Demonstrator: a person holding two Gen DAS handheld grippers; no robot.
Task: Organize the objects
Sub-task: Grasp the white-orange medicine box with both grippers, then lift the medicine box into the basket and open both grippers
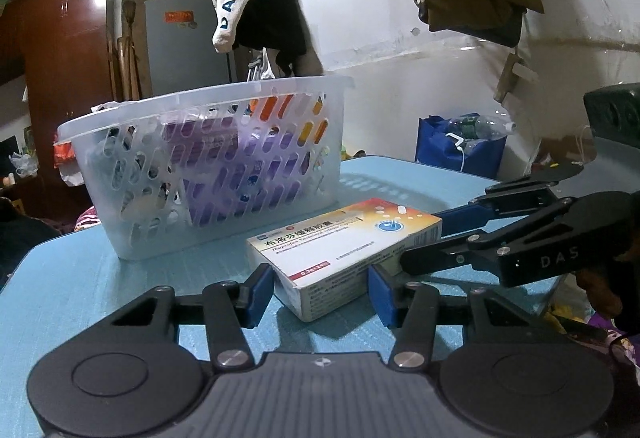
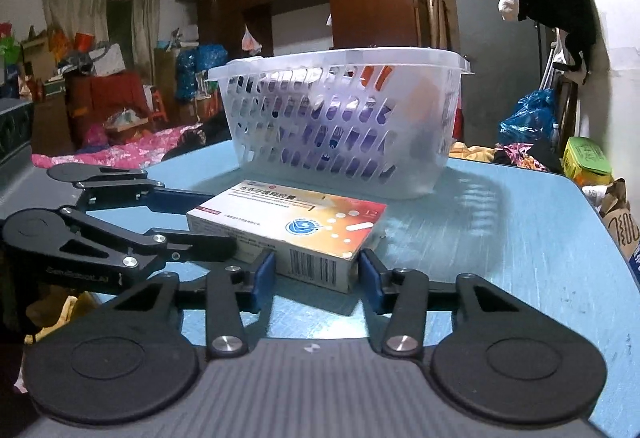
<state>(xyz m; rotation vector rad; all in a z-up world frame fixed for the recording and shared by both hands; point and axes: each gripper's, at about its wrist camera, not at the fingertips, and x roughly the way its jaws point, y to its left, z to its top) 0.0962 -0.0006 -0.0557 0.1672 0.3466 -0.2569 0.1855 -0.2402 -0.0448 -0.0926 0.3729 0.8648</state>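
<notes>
A white and orange medicine box (image 1: 344, 242) lies flat on the blue table (image 1: 100, 278), in front of a translucent slotted basket (image 1: 208, 158) that holds purple boxes. My left gripper (image 1: 318, 294) straddles the near end of the box, its blue pads on either side with a small gap on the left. My right gripper (image 2: 316, 274) straddles the other end of the same box (image 2: 296, 226), pads close to or touching its sides. Each gripper also shows in the other's view, the right gripper (image 1: 424, 242) beside the box and the left gripper (image 2: 216, 222) likewise.
The basket (image 2: 340, 126) stands at the table's far side. A blue bag with bottles (image 1: 460, 146) sits beyond the table. Clothes hang on the white wall. A green container (image 2: 586, 158) and cluttered items lie off the table's right edge.
</notes>
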